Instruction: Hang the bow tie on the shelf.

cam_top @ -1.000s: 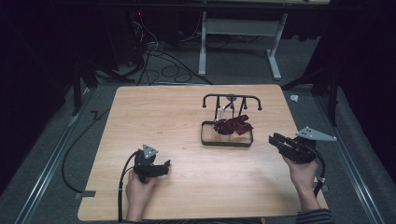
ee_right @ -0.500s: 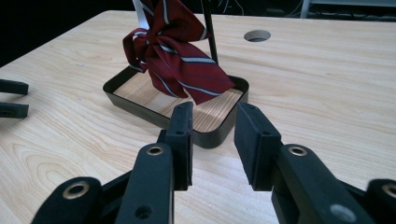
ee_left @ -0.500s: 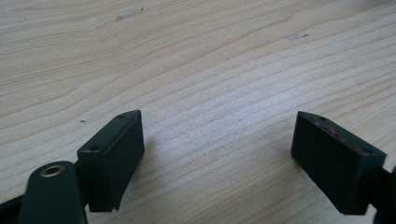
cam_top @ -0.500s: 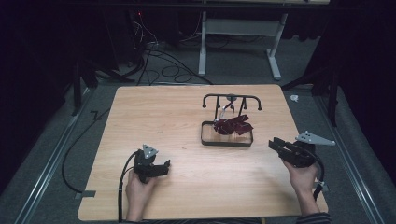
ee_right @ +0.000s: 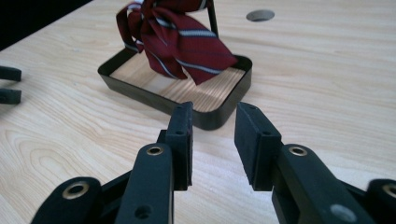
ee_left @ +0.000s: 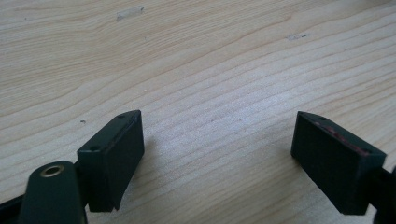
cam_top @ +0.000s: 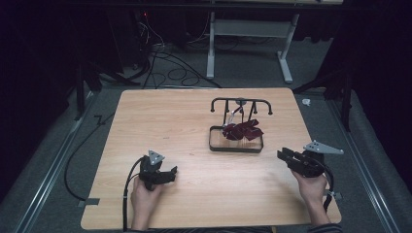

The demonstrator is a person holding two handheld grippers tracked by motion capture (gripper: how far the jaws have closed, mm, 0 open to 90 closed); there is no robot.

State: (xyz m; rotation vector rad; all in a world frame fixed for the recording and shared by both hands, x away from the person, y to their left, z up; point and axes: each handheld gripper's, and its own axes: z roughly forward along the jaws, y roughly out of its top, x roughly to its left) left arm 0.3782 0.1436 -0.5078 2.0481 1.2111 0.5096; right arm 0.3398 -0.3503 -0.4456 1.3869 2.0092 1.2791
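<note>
Right gripper has pulled back toward near table edge, jaws part-open, empty. Dark red striped fabric necktie sits just ahead of its fingertips, draped from black metal stand into black rectangular tray. Left gripper unmoved, jaws wide, over bare light wooden tabletop. Looks like reset, not approach.

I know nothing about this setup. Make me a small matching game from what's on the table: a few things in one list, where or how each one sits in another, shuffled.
Things:
1. striped tie
2. black tray
3. left tongs
4. right tongs

States:
A. near the table's right edge, open slightly
B. draped from the rack, dark red
C. open wide over bare wood
D. flat on the table under the rack

Pairs: 1-B, 2-D, 3-C, 4-A
</note>
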